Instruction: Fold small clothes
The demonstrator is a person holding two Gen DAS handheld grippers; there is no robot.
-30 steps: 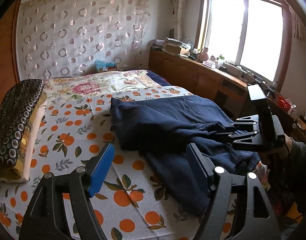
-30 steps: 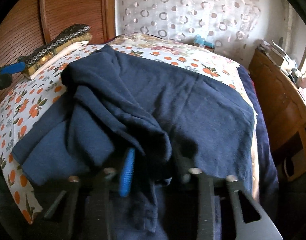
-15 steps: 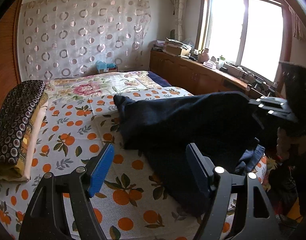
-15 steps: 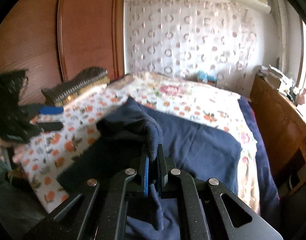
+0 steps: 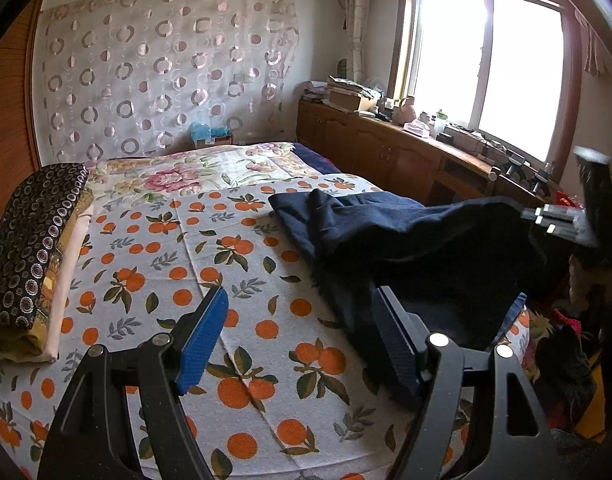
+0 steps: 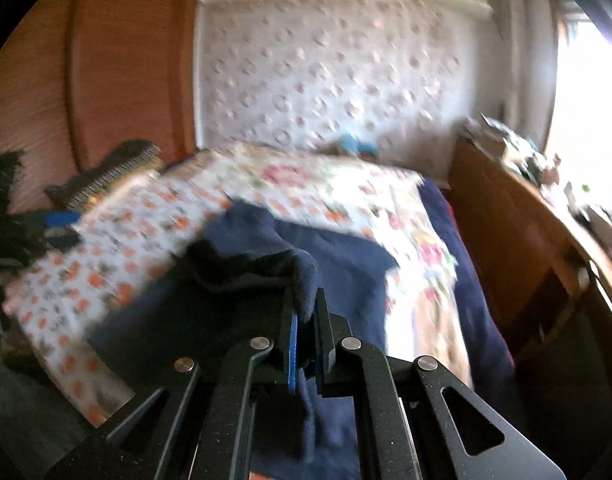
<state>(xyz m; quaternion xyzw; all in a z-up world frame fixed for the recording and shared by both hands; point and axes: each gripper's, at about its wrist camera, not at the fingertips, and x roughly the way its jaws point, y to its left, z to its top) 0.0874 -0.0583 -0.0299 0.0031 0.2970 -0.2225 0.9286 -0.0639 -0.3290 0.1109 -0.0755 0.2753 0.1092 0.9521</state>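
While the left gripper (image 5: 302, 336) hangs over the near part of the bed with its jaws wide apart and nothing between them, the orange-print sheet (image 5: 154, 256) under it lies bare from the near edge back to the stacked pillows (image 5: 30, 240) at the left side. A navy garment (image 5: 385, 236) lies on the sheet's right half, its near end lifted toward the right gripper (image 5: 561, 222) past the bed's right edge, with the wooden cabinet (image 5: 385, 152) beyond. From the right wrist, blurred, the right gripper (image 6: 306, 320) has its jaws clamped on a bunched fold of the garment (image 6: 306, 276), which trails across the bed's corner.
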